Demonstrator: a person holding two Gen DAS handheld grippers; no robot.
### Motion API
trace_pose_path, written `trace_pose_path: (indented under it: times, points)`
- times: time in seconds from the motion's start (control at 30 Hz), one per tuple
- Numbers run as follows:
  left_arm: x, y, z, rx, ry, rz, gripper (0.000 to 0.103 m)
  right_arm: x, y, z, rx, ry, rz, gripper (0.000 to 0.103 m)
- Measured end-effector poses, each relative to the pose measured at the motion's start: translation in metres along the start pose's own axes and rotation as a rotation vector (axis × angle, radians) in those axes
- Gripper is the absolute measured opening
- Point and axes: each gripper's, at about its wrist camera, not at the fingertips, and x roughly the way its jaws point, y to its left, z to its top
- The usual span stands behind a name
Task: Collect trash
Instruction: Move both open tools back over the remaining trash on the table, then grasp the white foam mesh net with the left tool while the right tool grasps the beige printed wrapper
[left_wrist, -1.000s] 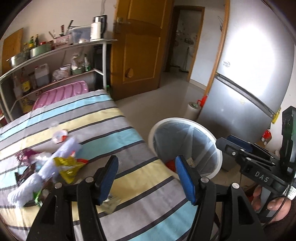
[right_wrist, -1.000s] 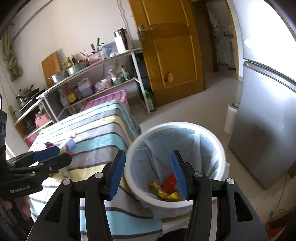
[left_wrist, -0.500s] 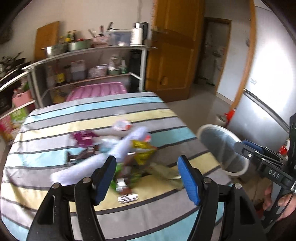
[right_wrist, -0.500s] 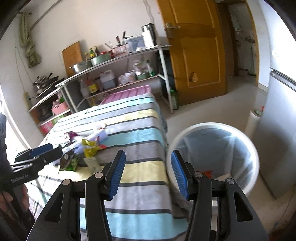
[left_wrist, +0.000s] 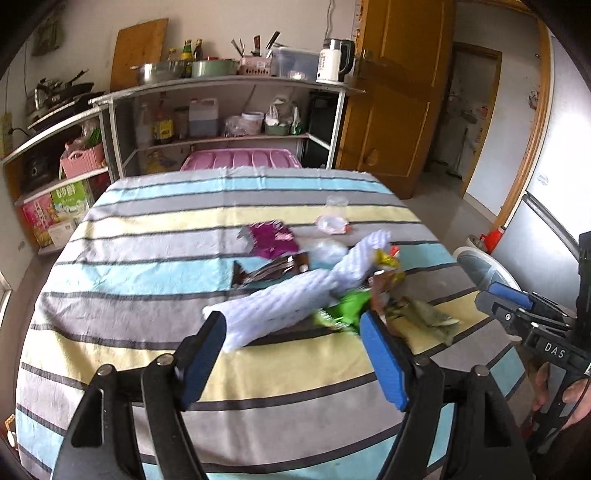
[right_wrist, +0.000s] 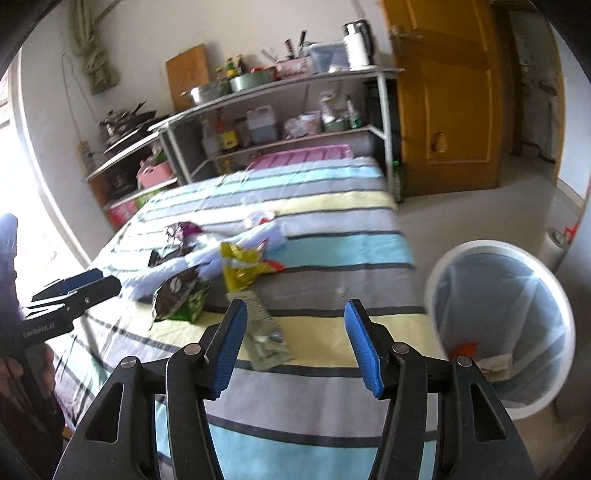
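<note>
A pile of trash lies mid-table on the striped cloth (left_wrist: 147, 266): a long white foam sleeve (left_wrist: 295, 295), a purple wrapper (left_wrist: 273, 238), a green wrapper (left_wrist: 343, 308), a yellow wrapper (right_wrist: 243, 266) and a dark snack bag (right_wrist: 177, 291). A flat olive packet (right_wrist: 264, 332) lies nearest the front edge. My left gripper (left_wrist: 291, 325) hovers just short of the foam sleeve, jaws opening, nothing gripped. My right gripper (right_wrist: 295, 310) hangs over the table's front edge beside the olive packet, jaws opening and empty. The white bin (right_wrist: 491, 245), lined with a bag, stands on the floor to the right of the table.
Metal shelves (left_wrist: 221, 81) with pots, bottles and a kettle stand behind the table, with a pink plastic crate (left_wrist: 240, 158) against its far edge. A wooden door (left_wrist: 391, 110) and a grey fridge (left_wrist: 546, 236) are to the right. A clear lid (left_wrist: 332, 221) lies past the pile.
Both views have swung left, away from the bin and onto the table and trash pile. Both pairs of jaws stand a little wider than before.
</note>
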Motion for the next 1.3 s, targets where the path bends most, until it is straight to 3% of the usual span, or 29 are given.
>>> trace_pose_path:
  times: [0.53, 0.7, 1.03, 1.1, 1.17, 1.3]
  points:
    - [0.041, 0.027, 0.018, 0.098, 0.084, -0.008, 0.081, 0.046, 0.02, -0.003, -0.097, 0.142, -0.022, 0.056]
    - [0.059, 0.026, 0.015, 0.095, 0.149, -0.066, 0.081, 0.052, 0.023, -0.003, -0.114, 0.168, -0.029, 0.056]
    - [0.056, 0.012, 0.012, 0.144, 0.151, -0.117, 0.08, 0.051, 0.021, -0.002, -0.091, 0.164, -0.028, 0.056]
    - [0.057, 0.01, 0.011, 0.145, 0.157, -0.125, 0.072, 0.05, 0.02, -0.002, -0.09, 0.161, -0.028, 0.054]
    - [0.059, 0.007, 0.01, 0.153, 0.171, -0.132, 0.065, 0.049, 0.021, -0.002, -0.09, 0.156, -0.032, 0.042]
    - [0.063, -0.002, 0.007, 0.187, 0.192, -0.13, 0.052, 0.048, 0.021, -0.003, -0.09, 0.154, -0.027, 0.035]
